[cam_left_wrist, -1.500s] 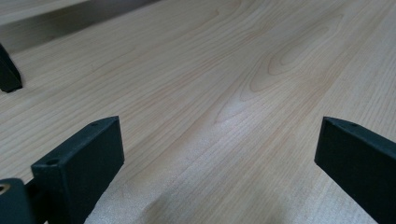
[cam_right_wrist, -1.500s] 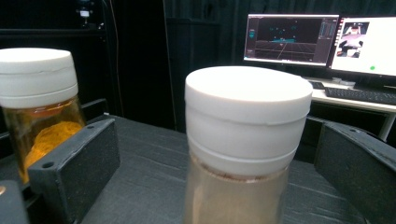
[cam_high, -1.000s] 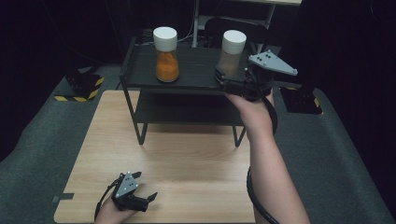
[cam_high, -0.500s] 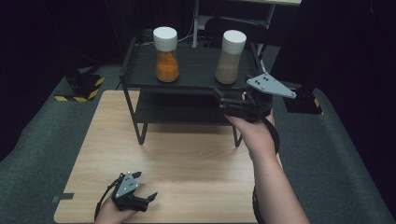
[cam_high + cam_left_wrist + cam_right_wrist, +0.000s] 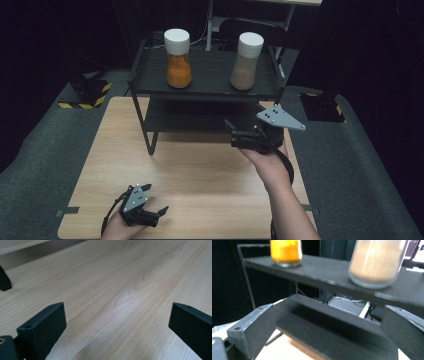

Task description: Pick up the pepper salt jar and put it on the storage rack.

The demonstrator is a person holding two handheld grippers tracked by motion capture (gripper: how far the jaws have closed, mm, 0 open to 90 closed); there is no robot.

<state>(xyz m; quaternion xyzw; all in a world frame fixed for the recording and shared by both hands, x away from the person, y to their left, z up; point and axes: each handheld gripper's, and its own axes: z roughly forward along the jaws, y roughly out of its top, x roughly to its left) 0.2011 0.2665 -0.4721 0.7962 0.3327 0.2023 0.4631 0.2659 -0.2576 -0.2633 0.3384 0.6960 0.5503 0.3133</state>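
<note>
High view: right claw (image 5: pixel 231 134) held above the bench (image 5: pixel 200 180), just in front of the black shelf rack (image 5: pixel 210 75), jaws spread and empty. Up and ahead of that claw, on the rack's top shelf, a brown spice jar (image 5: pixel 246 61) with a white lid; further to the claw's left, an orange spice jar (image 5: pixel 177 58), well apart from the brown one. Left claw (image 5: pixel 159 214) low over the bench's near edge, jaws parted, nothing between them.

Left gripper view: both black jaws wide apart, bare pale wood of the bench (image 5: pixel 120 290) between and beyond them.

Right gripper view: jaws gaping, empty, lower shelf (image 5: pixel 332 325) straight ahead between them. Brown spice jar (image 5: pixel 375 261) above and ahead to the right, orange spice jar (image 5: pixel 286 251) above to the left, both standing on the top shelf.
</note>
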